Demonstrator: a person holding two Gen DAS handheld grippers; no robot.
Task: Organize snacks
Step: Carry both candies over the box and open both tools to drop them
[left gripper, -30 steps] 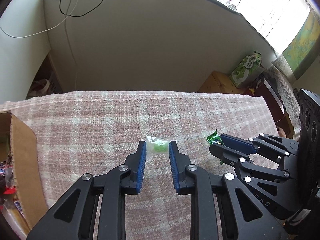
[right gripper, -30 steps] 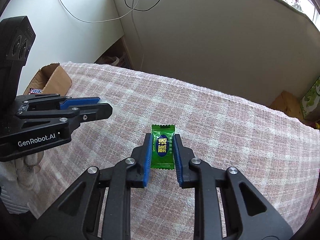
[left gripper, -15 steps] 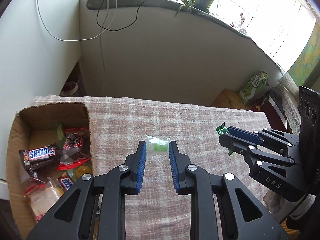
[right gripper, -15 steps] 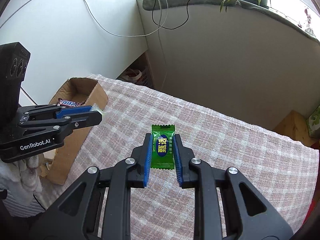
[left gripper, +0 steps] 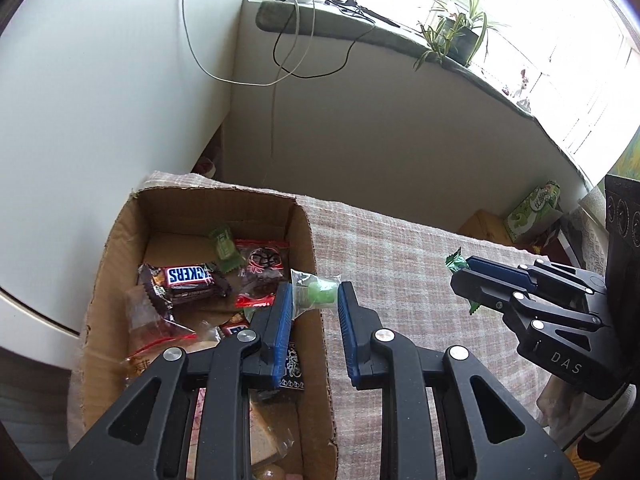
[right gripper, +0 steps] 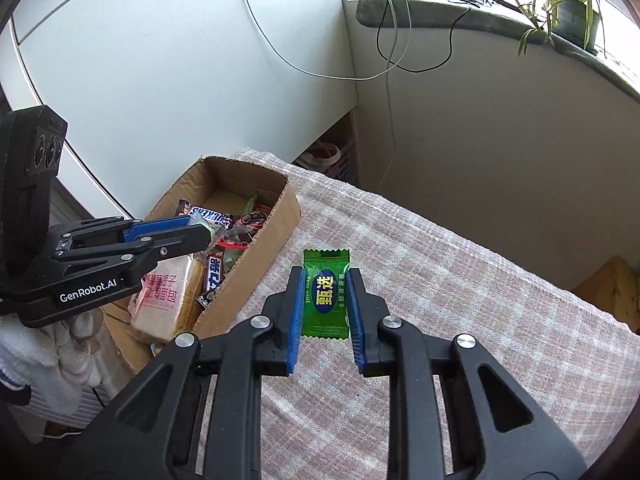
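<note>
My left gripper (left gripper: 314, 294) is shut on a clear-wrapped green candy (left gripper: 316, 293) and holds it above the right wall of an open cardboard box (left gripper: 316, 252). The box holds several snacks, among them a Snickers bar (left gripper: 186, 278). My right gripper (right gripper: 325, 294) is shut on a green wrapped candy (right gripper: 325, 294) and holds it above the checked tablecloth (right gripper: 460, 300), to the right of the box (right gripper: 256, 276). The left gripper also shows in the right wrist view (right gripper: 208, 234), over the box. The right gripper shows in the left wrist view (left gripper: 460, 268).
The table stands against a white wall with a windowsill, cables and a potted plant (left gripper: 456, 38) above. A green tissue pack (left gripper: 532, 210) lies on a wooden surface beyond the table's right side. The box sits at the table's left edge.
Both grippers have moved left with their candies. The cardboard box has come fully into view, and my left gripper now hangs over its right wall.
</note>
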